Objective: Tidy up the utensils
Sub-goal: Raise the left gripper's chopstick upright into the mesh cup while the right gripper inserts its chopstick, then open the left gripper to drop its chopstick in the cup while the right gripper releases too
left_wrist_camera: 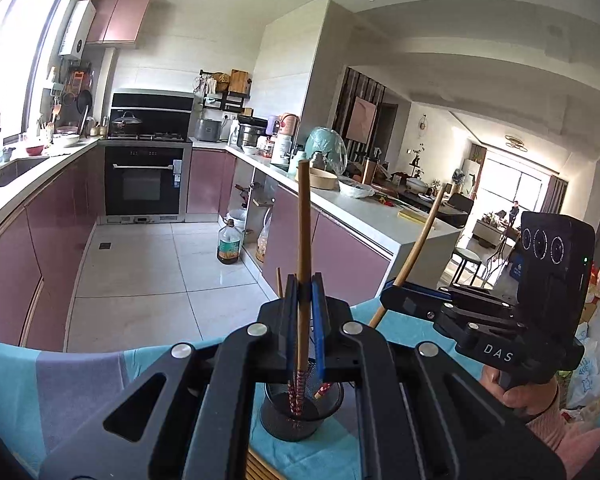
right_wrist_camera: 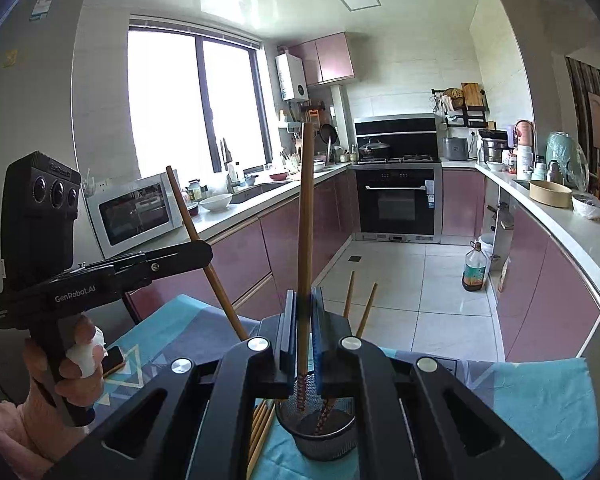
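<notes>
Each claw — left (left_wrist_camera: 305, 312), right (right_wrist_camera: 303, 320) — is clamped on an upright chopstick (left_wrist_camera: 303, 232), tips directly above the mesh cup (left_wrist_camera: 300, 412).

Two upright brown chopsticks (left_wrist_camera: 303, 240), patterned tips seemingly inside black mesh holder (left_wrist_camera: 296, 416)

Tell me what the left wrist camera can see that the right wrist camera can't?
Only the left wrist view shows the living room with its bright window.

Only the right wrist view shows the microwave, the phone on the cloth and the loose chopsticks lying beside the holder.

Both show a gripper shut on one upright chopstick above the black mesh holder, the oven and the oil bottle.
</notes>
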`<state>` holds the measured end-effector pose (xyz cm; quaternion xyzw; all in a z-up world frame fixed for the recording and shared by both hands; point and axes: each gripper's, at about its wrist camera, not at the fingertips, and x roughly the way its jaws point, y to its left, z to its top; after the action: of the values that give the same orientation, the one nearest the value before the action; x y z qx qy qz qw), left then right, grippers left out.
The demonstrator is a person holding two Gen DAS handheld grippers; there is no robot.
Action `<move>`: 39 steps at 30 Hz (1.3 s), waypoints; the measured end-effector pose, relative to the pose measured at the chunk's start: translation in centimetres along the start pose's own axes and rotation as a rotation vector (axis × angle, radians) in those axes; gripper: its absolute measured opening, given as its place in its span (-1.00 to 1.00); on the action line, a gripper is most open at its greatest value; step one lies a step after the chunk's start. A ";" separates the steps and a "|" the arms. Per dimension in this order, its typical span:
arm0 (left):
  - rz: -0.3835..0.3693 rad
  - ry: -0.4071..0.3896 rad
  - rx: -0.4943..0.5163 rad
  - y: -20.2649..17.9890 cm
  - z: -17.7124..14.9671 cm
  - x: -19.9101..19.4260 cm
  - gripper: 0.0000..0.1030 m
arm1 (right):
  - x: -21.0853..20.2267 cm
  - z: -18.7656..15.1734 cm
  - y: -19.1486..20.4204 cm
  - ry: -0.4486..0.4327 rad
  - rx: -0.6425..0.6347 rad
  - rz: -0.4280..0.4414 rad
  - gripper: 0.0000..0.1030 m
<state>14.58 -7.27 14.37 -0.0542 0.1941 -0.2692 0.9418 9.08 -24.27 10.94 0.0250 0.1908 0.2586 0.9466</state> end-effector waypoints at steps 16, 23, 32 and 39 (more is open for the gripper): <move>0.017 0.285 -0.007 1.6 -4.5 9.1 -0.86 | 6.6 -3.6 -1.2 0.275 0.010 -0.035 -0.89; 0.041 0.302 -0.020 2.9 -4.7 10.7 -0.84 | 8.8 -4.2 -2.0 0.324 0.047 -0.053 -0.89; 0.065 0.324 -0.051 4.3 -5.6 12.2 -0.81 | 9.3 -3.8 -2.8 0.296 0.091 -0.076 -0.85; 0.110 0.292 -0.054 5.2 -6.2 10.6 -0.65 | 8.2 -3.8 -3.1 0.261 0.101 -0.102 -0.69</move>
<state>22.93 -8.41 3.99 -0.0291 0.3389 -0.2171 0.9150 15.63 -23.02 4.09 0.0288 0.3262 0.2014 0.9231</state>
